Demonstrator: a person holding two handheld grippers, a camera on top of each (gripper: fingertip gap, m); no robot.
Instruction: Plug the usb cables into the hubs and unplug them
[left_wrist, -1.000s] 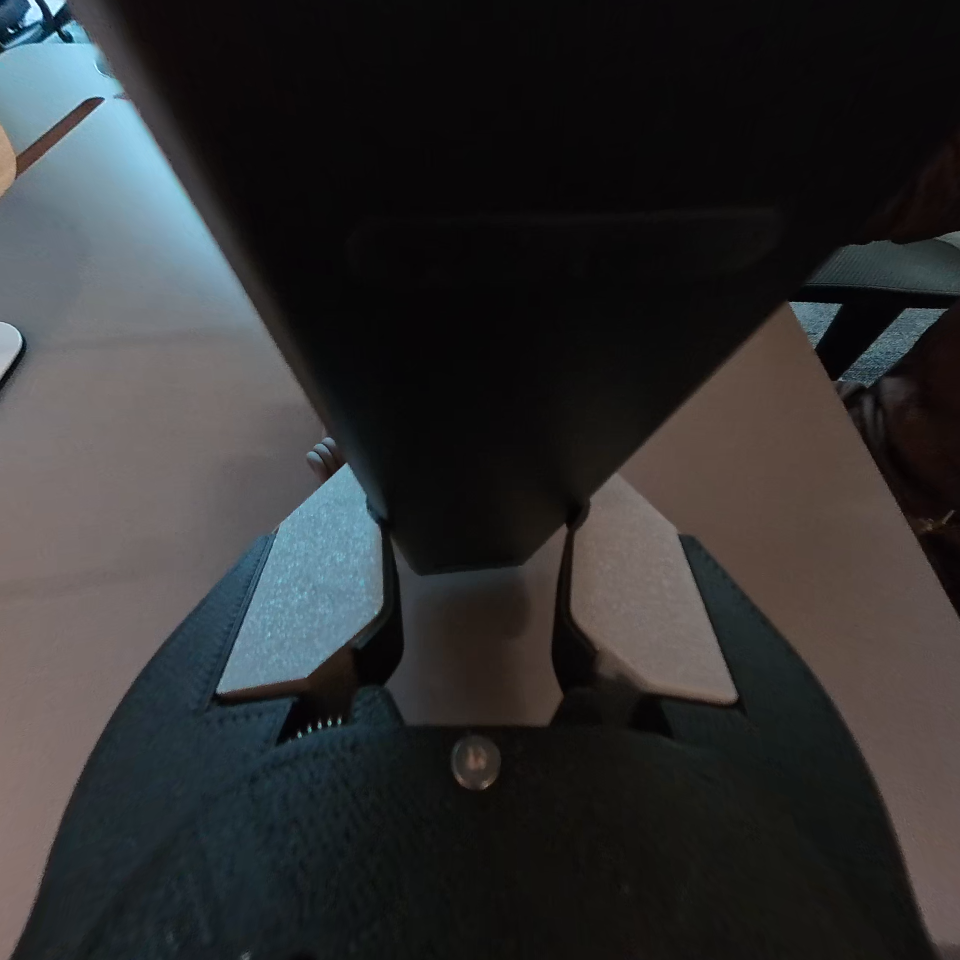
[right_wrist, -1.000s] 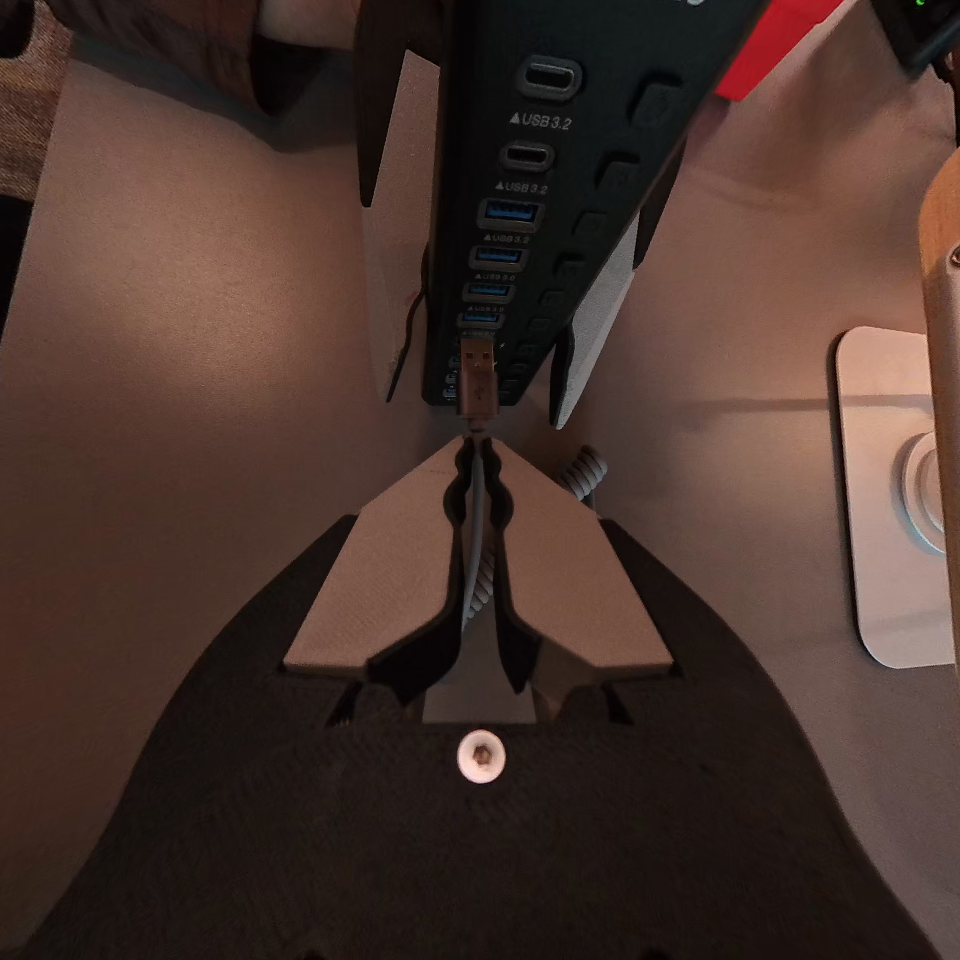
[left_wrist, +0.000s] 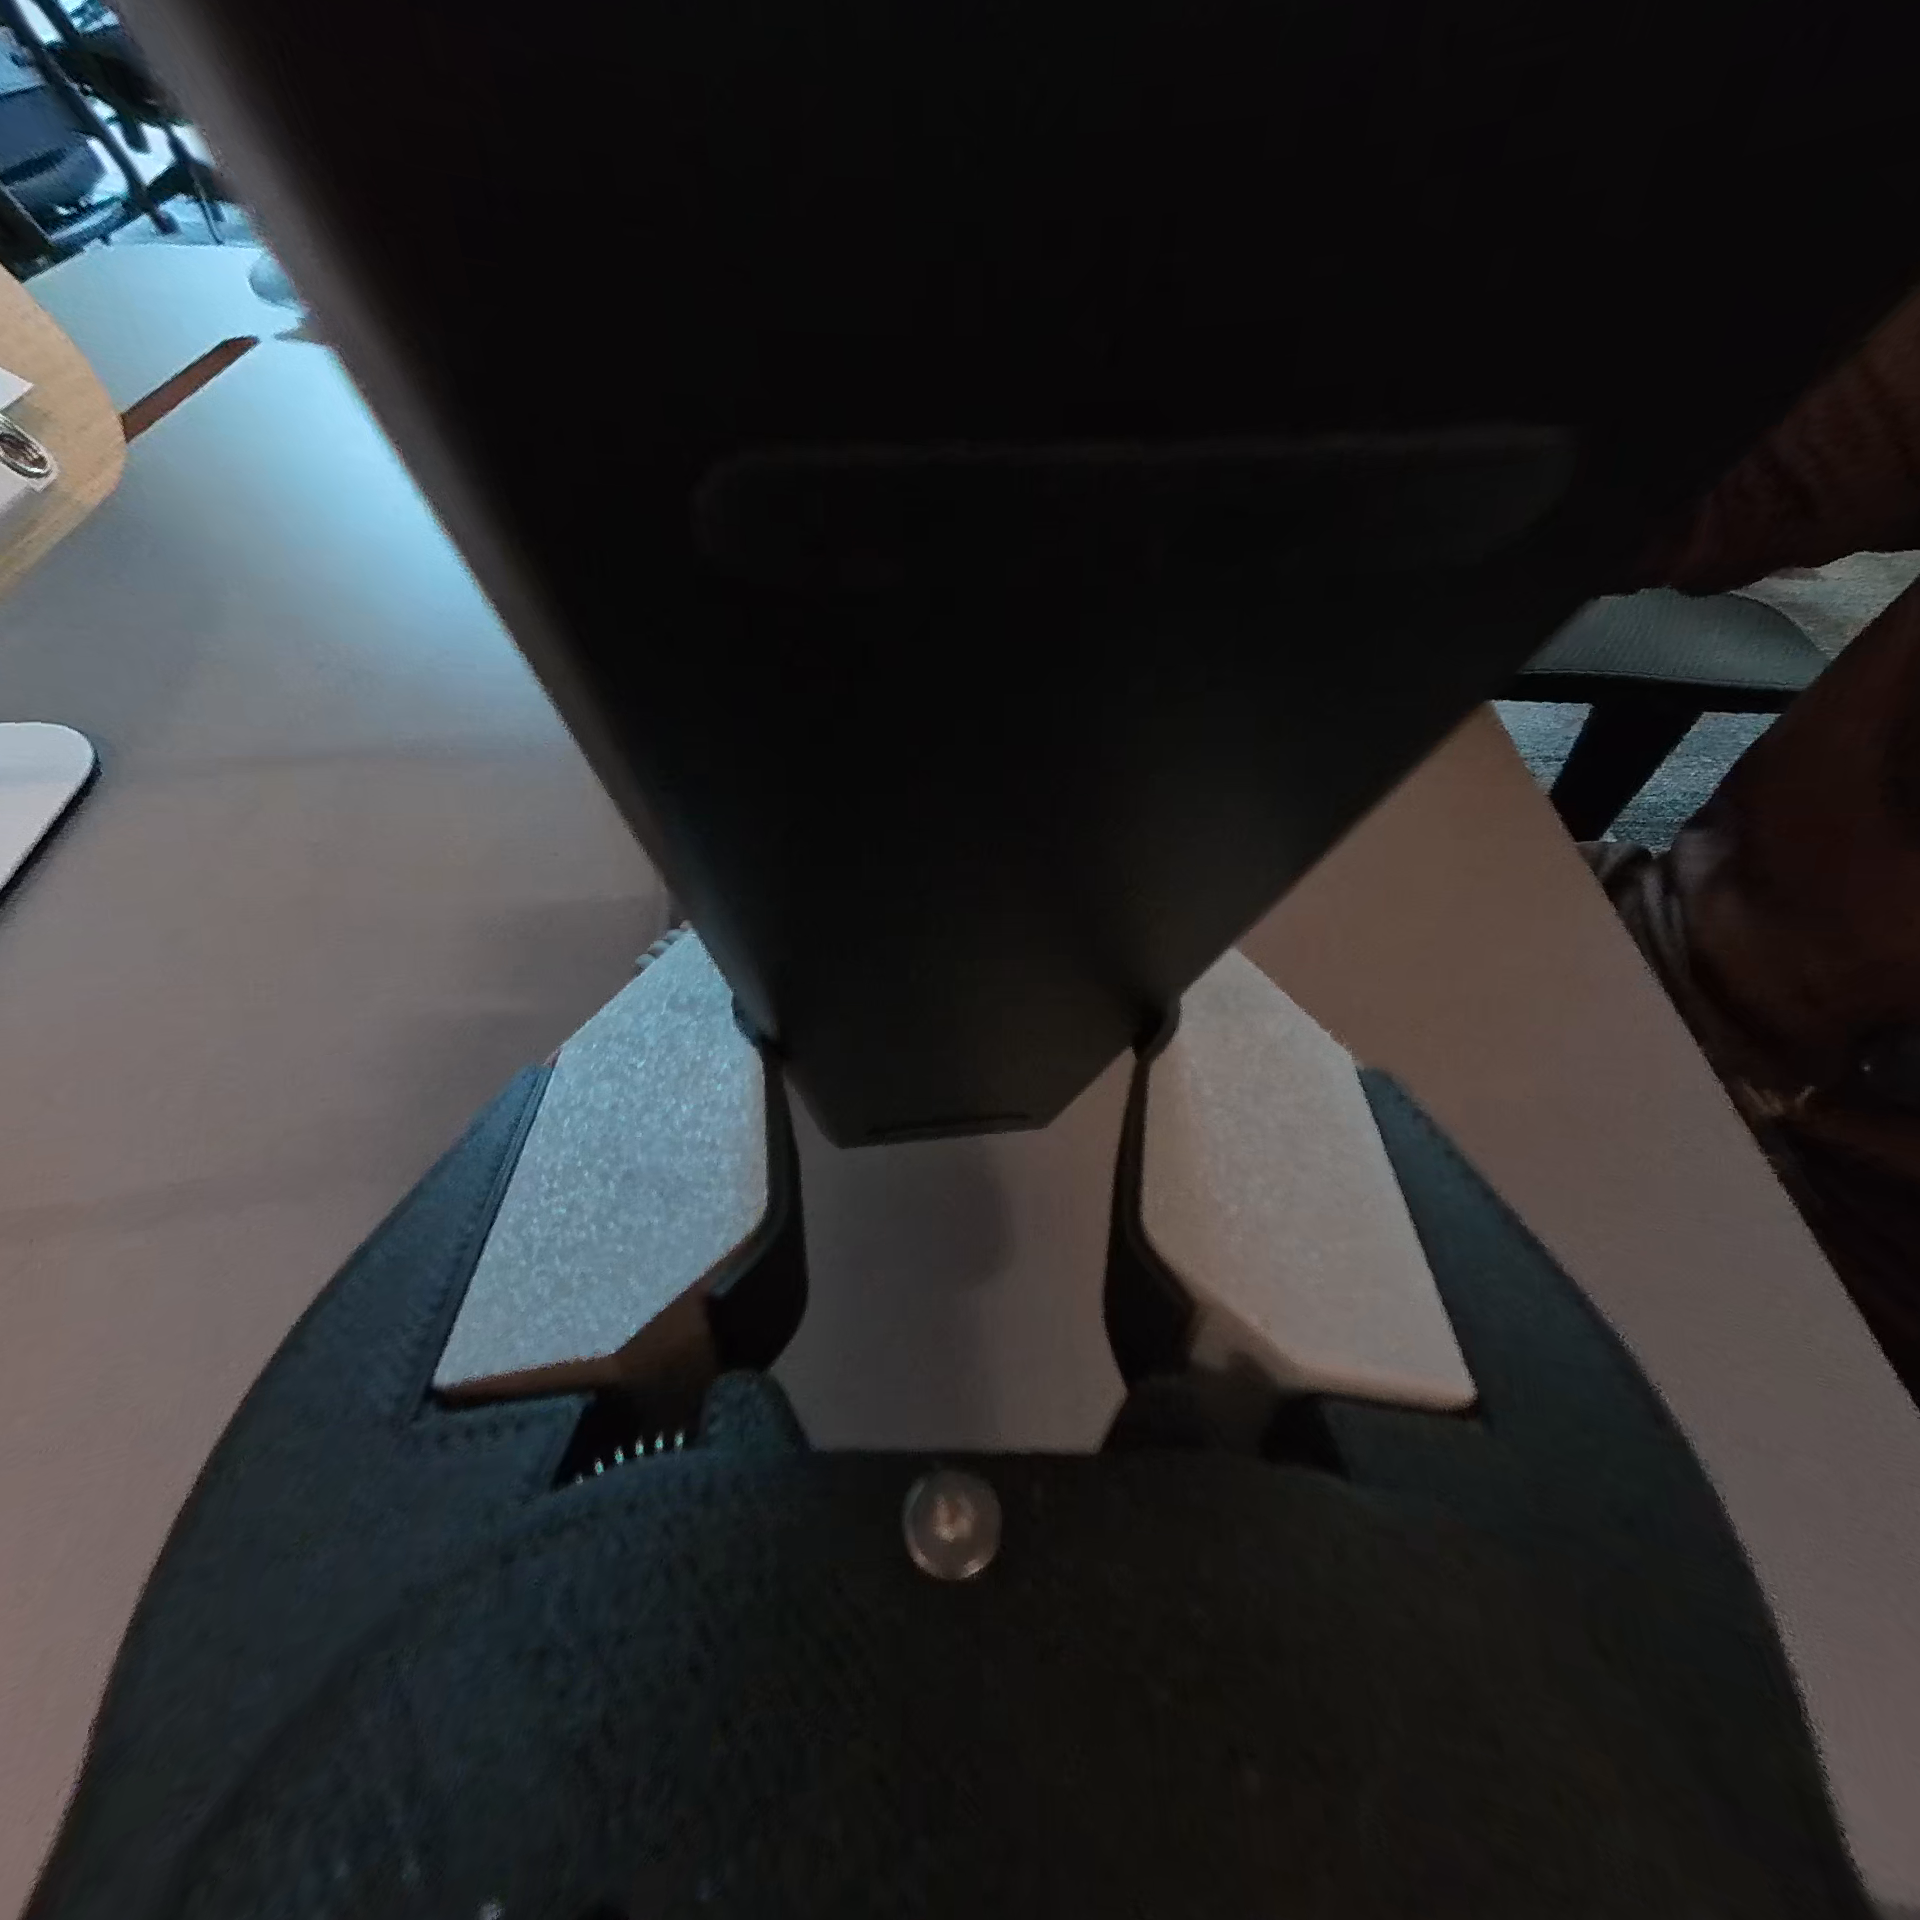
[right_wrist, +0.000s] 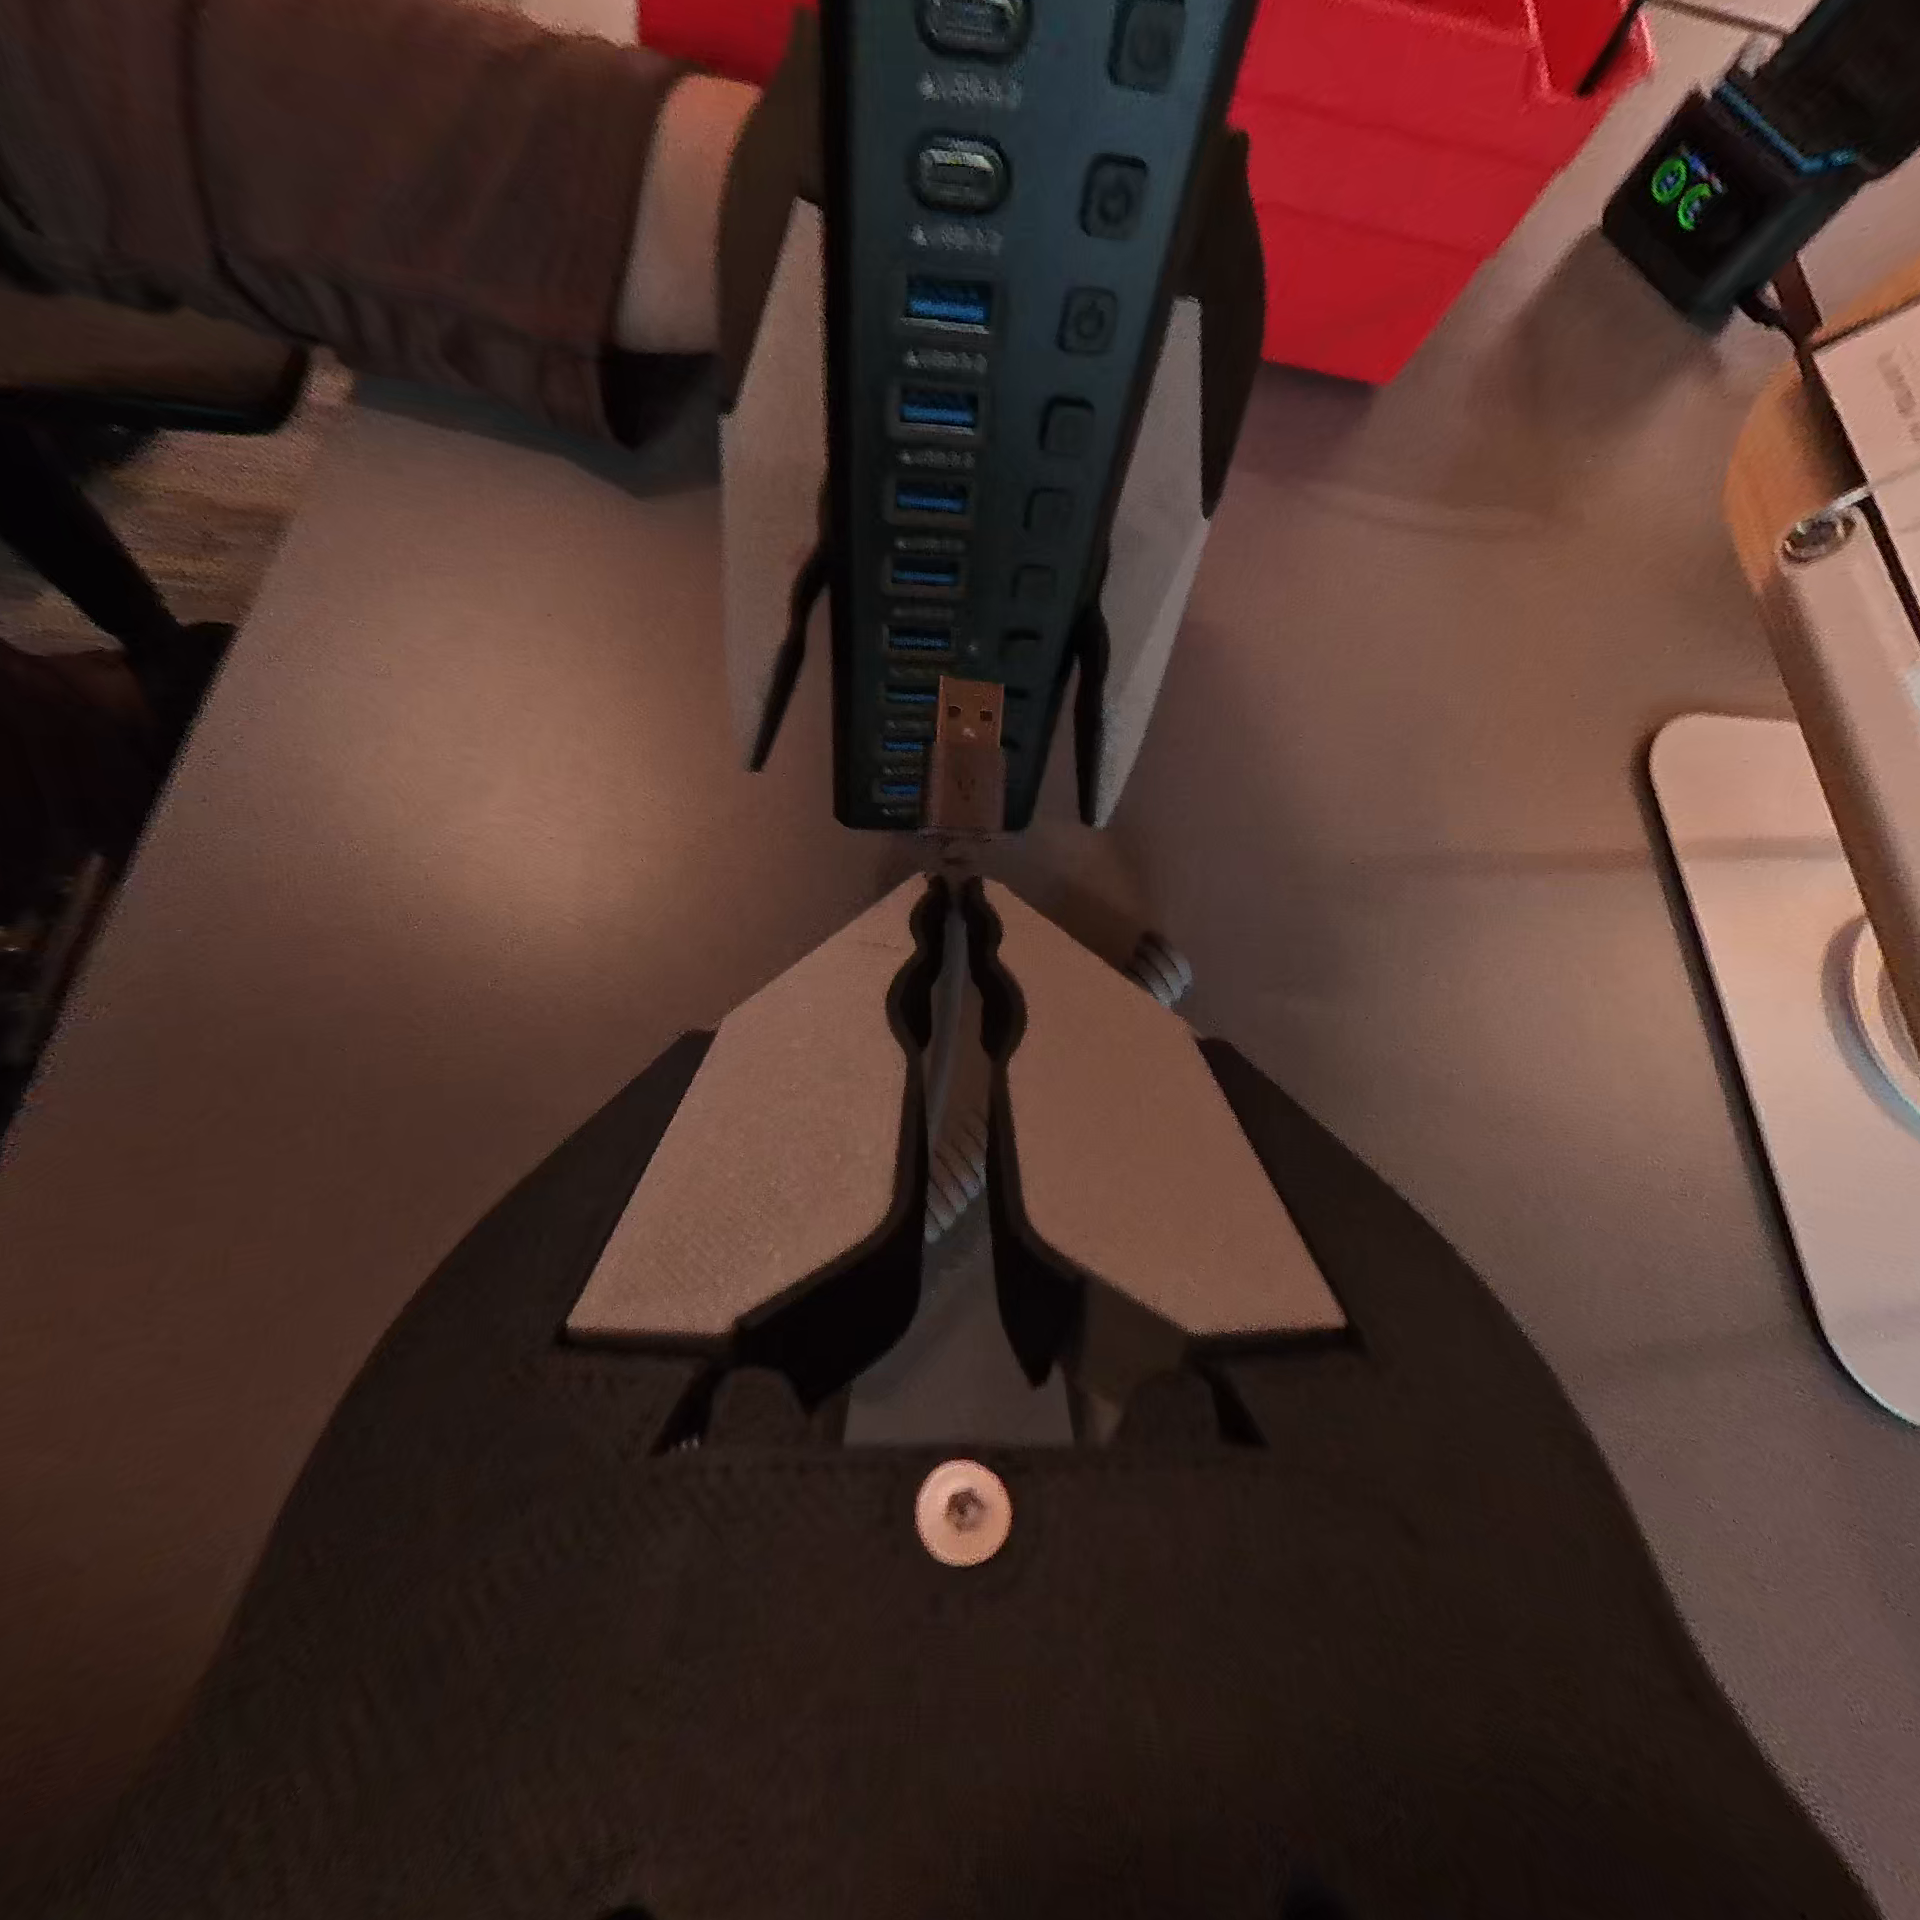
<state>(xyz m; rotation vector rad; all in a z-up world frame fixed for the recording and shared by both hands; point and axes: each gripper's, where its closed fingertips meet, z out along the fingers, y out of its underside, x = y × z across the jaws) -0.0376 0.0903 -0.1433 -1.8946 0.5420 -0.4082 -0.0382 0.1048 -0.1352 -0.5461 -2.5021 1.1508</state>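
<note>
Over grey table, one hub in left claw, one USB plug in right claw

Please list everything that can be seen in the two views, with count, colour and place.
hub: one, black with blue ports, raised over the table, clamped by the left hand-held gripper.
plug: one, metal, in front of the hub's lower ports, not inserted.
cable: one, grey, between the right fingers.
table: one, grey-beige, under everything.
red box: one, top of the right wrist view, behind the hub.
white base: one, right edge of the table.
small black device: one, lit screen, upper right.
chair: one, dark, beyond the table edge.
sleeve: one, brown, upper left.
left hand-held gripper: black, light fingers, shut on the hub.
right hand-held gripper: black, light fingers, shut on the cable.
</note>
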